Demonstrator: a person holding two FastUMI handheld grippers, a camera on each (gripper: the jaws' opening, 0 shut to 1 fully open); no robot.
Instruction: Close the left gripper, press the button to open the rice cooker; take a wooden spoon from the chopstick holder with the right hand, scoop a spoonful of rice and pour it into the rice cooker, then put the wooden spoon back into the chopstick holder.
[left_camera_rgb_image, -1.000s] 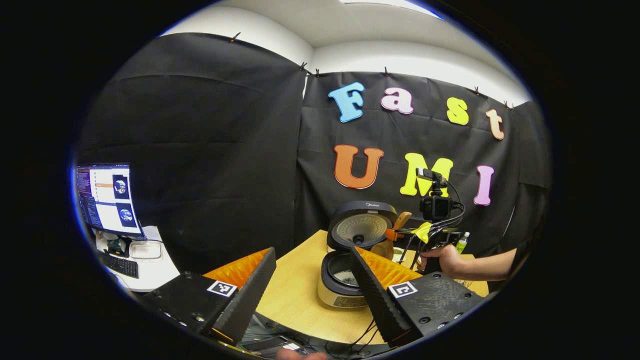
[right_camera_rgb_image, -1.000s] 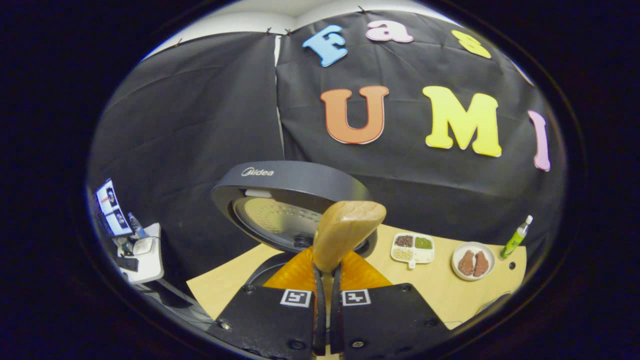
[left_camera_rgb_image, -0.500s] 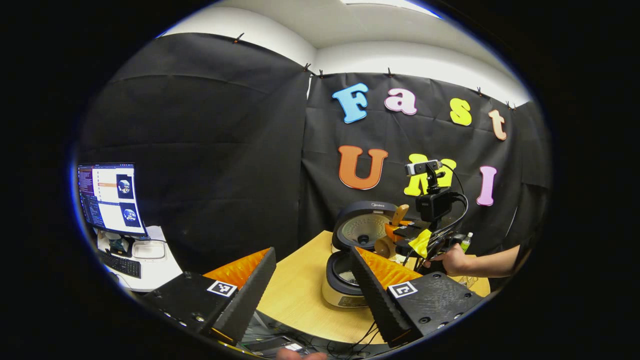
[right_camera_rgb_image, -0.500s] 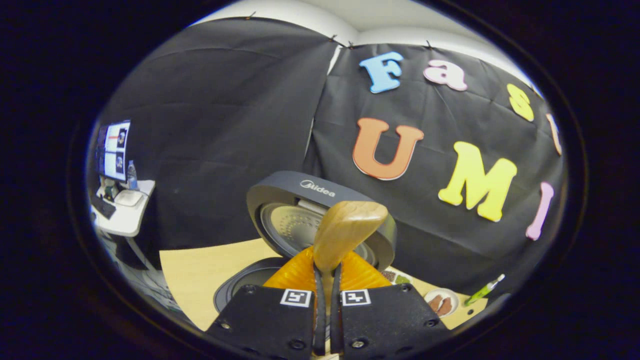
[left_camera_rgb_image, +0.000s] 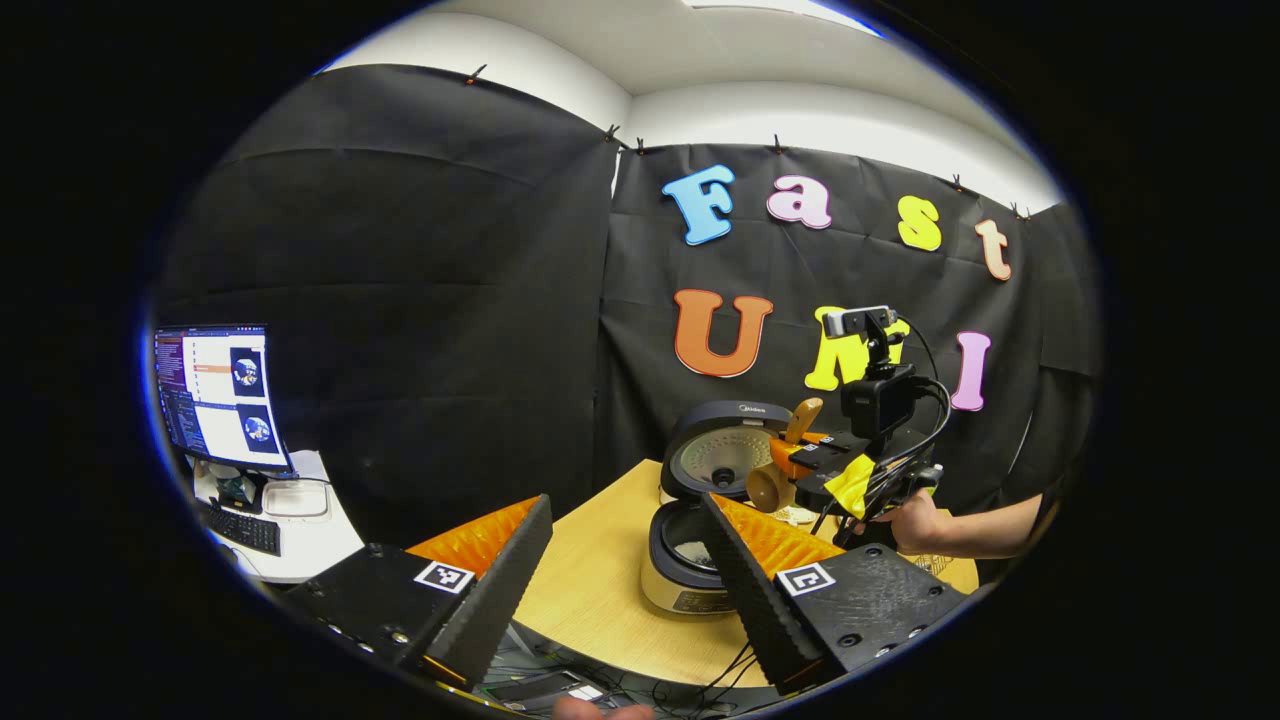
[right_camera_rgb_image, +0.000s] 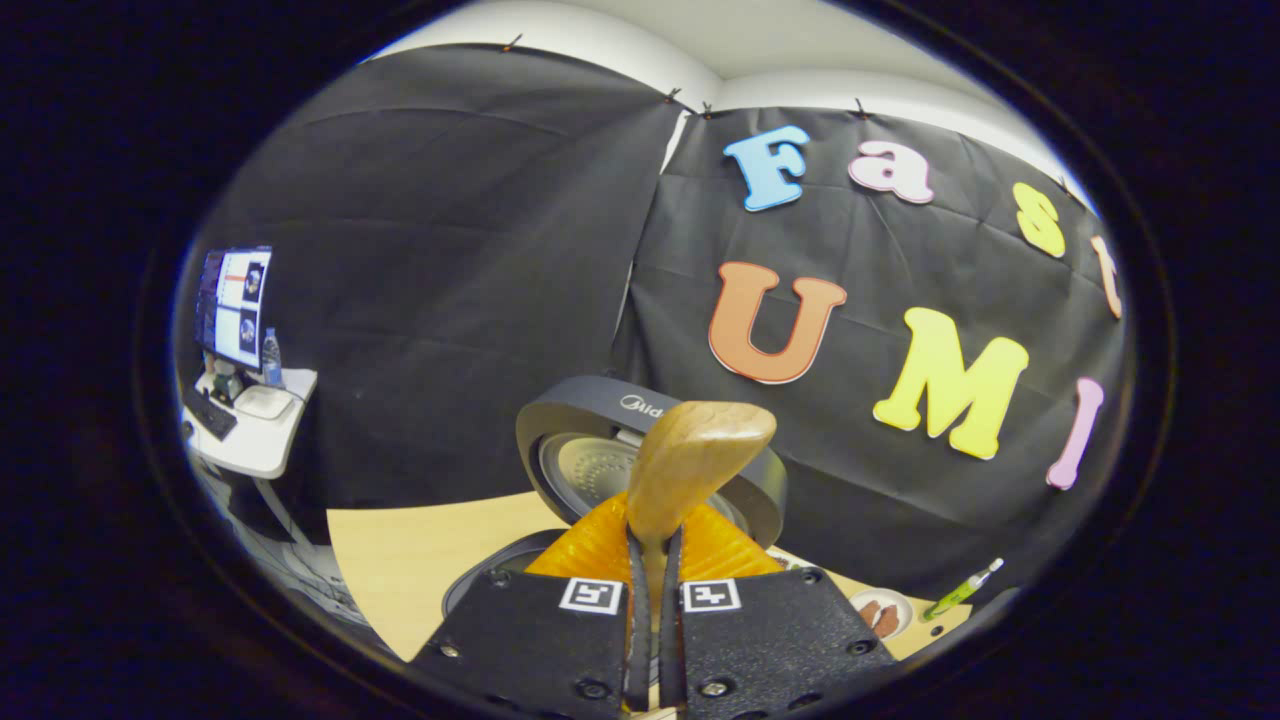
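R gripper (right_camera_rgb_image: 651, 560) clamped on wooden spoon (right_camera_rgb_image: 695, 465) w/ both fingers, spoon end sticking up past the tips, raised above the table (right_camera_rgb_image: 400, 560) beside the rice cooker (left_camera_rgb_image: 700, 545). Cooker sits on the table, lid (left_camera_rgb_image: 725, 455) up, inner pot exposed. L gripper (left_camera_rgb_image: 625, 560) fingers spread wide, nothing between them, held back near table edge. Left gripper view: hand (left_camera_rgb_image: 915, 520) holding the R gripper just right of the cooker. Monitor (left_camera_rgb_image: 215, 395) far left.

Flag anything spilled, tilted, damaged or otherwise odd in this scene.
Nothing stands out. The dark-lidded rice cooker stands level on the round wooden table with its lid up, and no spill shows around it. The right gripper holds the wooden spoon by its handle; the left gripper is open.
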